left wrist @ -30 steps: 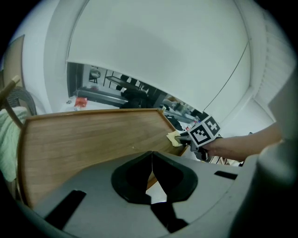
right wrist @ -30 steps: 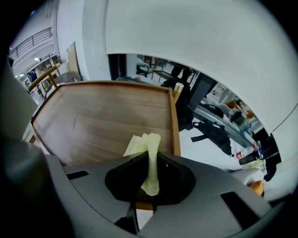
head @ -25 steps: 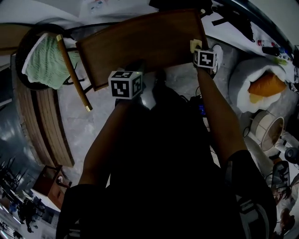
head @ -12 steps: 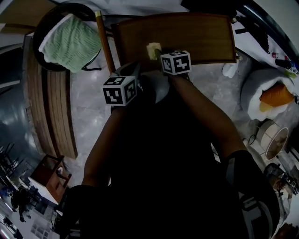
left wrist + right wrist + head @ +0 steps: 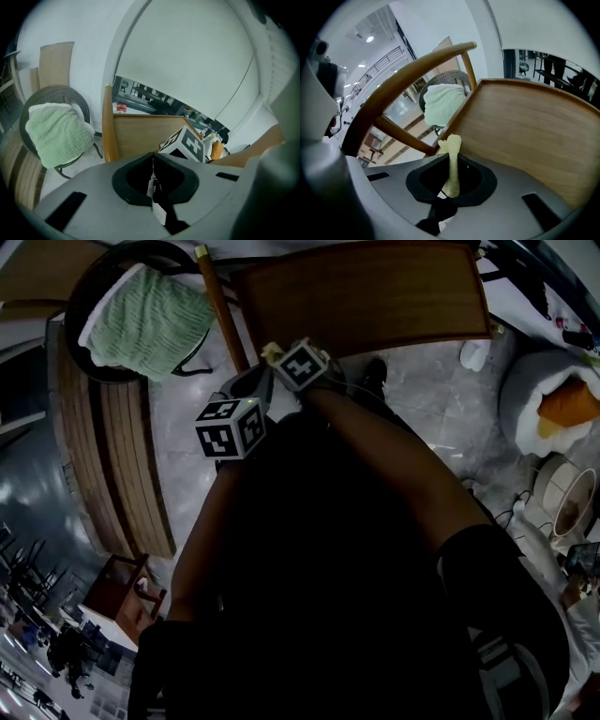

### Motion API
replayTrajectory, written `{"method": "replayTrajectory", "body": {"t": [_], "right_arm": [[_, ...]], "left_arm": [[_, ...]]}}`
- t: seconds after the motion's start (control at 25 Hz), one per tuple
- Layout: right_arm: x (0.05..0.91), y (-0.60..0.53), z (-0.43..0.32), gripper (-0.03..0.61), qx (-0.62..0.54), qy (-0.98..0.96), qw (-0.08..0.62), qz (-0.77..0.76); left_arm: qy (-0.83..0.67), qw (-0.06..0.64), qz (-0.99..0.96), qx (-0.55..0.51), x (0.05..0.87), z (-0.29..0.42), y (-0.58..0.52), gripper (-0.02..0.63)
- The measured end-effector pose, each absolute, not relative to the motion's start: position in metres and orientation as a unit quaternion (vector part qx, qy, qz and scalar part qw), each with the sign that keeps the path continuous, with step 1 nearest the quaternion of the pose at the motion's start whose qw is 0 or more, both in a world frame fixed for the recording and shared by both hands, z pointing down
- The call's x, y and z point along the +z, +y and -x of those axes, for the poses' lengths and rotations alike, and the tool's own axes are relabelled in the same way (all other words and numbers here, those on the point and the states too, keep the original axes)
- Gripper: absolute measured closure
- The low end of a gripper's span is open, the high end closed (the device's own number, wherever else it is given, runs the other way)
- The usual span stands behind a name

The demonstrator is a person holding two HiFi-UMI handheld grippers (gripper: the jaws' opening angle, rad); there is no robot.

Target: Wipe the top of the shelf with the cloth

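Right gripper [image 5: 450, 174] is pictured clenched on a pale yellow cloth [image 5: 452, 144], a narrow fold of which is pinched upright between its jaws. The cloth is held at the near left corner of the wooden shelf top [image 5: 525, 126]; whether it is pressed to the wood cannot be made out. From the head view, the right forearm [image 5: 375, 451] is seen stretched forward and angled across toward the left, with the marker cube raised at that corner. The left gripper [image 5: 152, 161] is held lower and just beside it, off the shelf and over the grey floor [image 5: 183, 442]. Its jaws are shut flat against each other and nothing is gripped between them.

To the right of the cloth, the brown board is shown bare along its whole length to the far edge. On the left the space is hemmed in: a slanted wooden rail [image 5: 221, 307] is set just beside the shelf's left edge, and a round dark chair [image 5: 86, 282] draped with a green blanket [image 5: 150, 320] is placed beyond it. A slatted wooden bench [image 5: 122, 474] is seen farther left, well apart from both grippers.
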State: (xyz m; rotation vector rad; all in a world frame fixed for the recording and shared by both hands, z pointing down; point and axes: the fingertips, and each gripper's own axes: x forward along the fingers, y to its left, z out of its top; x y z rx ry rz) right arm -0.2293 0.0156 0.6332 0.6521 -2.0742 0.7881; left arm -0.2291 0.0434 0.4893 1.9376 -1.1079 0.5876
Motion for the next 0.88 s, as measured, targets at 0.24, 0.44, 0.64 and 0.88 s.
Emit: {"method": "replayTrajectory", "body": {"t": [0.24, 0.44, 0.64, 0.88], "right_arm": [[0.639, 0.015, 0.208, 0.534, 0.292, -0.817, 0.428, -0.253], [0.643, 0.008, 0.162, 0.534, 0.310, -0.805, 0.424, -0.276], [0.641, -0.002, 0.103, 0.534, 0.319, -0.793, 0.426, -0.296], [0.639, -0.022, 0.001, 0.534, 0.321, -0.776, 0.431, -0.330]], "left_arm": [[-0.428, 0.405, -0.769, 0.247, 0.496, 0.220, 0.039, 0.601], [-0.413, 0.408, -0.770, 0.265, 0.509, 0.191, 0.032, 0.600], [-0.407, 0.417, -0.757, 0.295, 0.539, 0.152, 0.023, 0.600], [-0.386, 0.422, -0.758, 0.314, 0.555, 0.075, 0.004, 0.600]]}}
